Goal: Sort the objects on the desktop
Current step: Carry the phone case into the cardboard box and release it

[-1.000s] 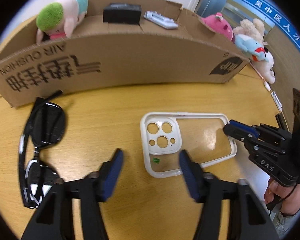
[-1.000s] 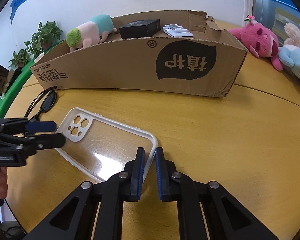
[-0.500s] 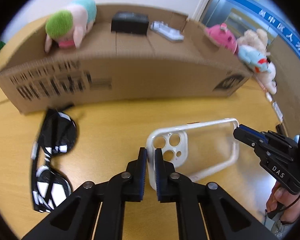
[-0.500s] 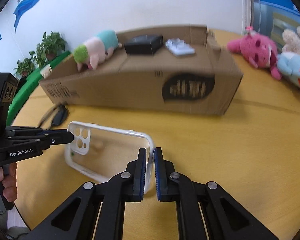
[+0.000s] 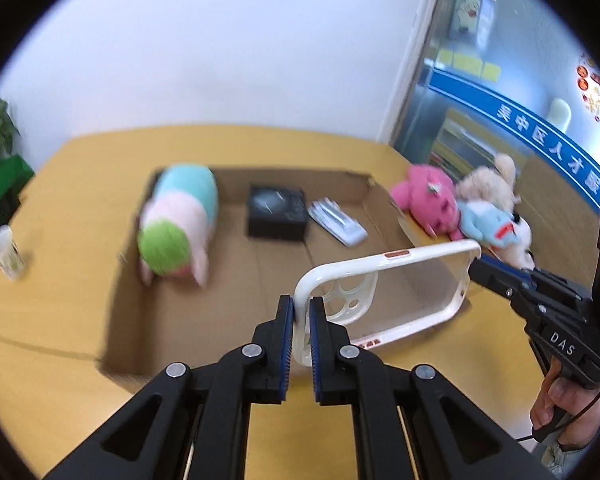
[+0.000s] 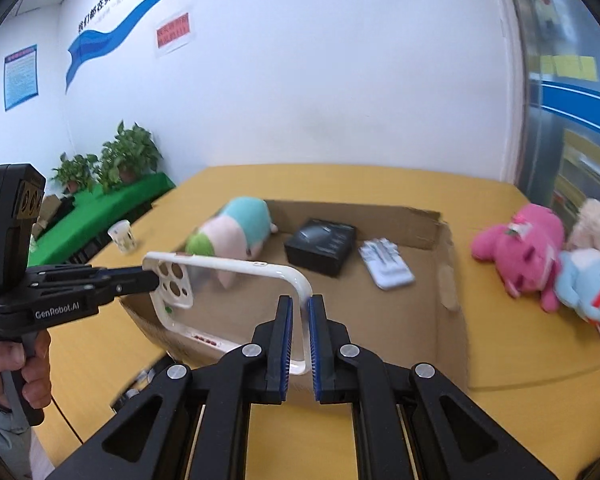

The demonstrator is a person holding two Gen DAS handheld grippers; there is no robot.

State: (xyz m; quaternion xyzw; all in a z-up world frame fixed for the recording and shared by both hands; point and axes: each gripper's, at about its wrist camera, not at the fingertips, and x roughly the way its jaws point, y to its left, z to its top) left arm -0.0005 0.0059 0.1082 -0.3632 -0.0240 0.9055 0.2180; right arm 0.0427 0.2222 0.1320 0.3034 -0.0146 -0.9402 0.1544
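A clear phone case (image 5: 384,292) with a white rim hangs in the air above the open cardboard box (image 5: 236,320). My left gripper (image 5: 301,344) is shut on its camera-hole end. My right gripper (image 6: 300,340) is shut on the opposite end of the case (image 6: 228,292). Each gripper shows in the other's view, the right one in the left wrist view (image 5: 480,270) and the left one in the right wrist view (image 6: 150,278). In the box lie a green-headed plush (image 5: 180,228), a black box (image 5: 277,212) and a small white gadget (image 5: 337,222).
Pink (image 5: 430,200), blue (image 5: 490,222) and beige (image 5: 488,186) plush toys lie on the yellow table to the right of the box. A small white cup (image 5: 4,252) stands to its left. Potted plants (image 6: 112,164) stand on a green shelf by the wall.
The left gripper shut on the case's camera end. Both grippers lifted the case off the table to above the box. The sunglasses have left the view.
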